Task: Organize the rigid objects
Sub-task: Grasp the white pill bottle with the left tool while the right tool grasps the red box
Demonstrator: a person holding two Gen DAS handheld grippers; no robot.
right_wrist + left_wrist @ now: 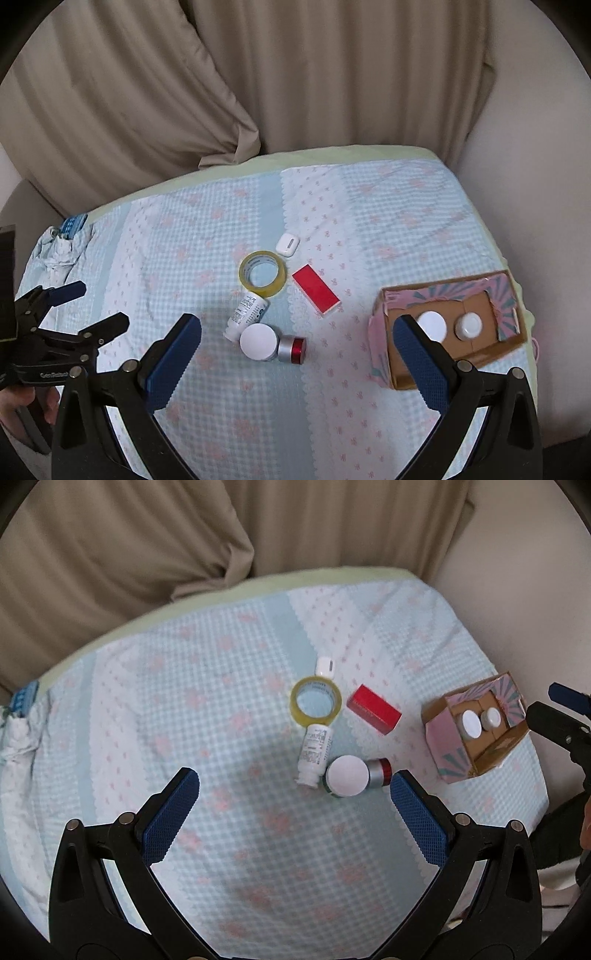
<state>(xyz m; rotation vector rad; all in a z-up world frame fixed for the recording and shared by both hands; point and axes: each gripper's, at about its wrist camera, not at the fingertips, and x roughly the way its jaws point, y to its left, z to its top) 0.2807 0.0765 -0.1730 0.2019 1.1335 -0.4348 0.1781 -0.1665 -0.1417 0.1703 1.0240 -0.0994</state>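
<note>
- The left gripper hung above the bedspread with its blue-padded jaws spread wide and nothing held between them.
- The right gripper was likewise wide open and empty, poised over the near part of the same cloth.
- A cluster of loose things lay in the middle of the bedspread, ahead of both grippers.
- A roll of yellowish tape lay flat, with a small white case just beyond it.
- A red box lay just to the right of the tape, apart from it.
- A white labelled bottle lay on its side, one end touching the tape roll.
- A white-lidded jar stood beside the bottle's lower end.
- A small silver and red cylinder lay on its side against the jar.
- A cardboard box with a pink and teal pattern sat near the right edge of the bed, well apart from the cluster.
- Inside the cardboard box stood a wide white-capped container and a smaller white-capped one, side by side.
- In the right wrist view, the right gripper's right finger overlapped the cardboard box's near side; whether it touched could not be told.
- Beige curtains hung behind the bed.
- A hand showed at the left edge of the right wrist view, behind the left gripper.
</note>
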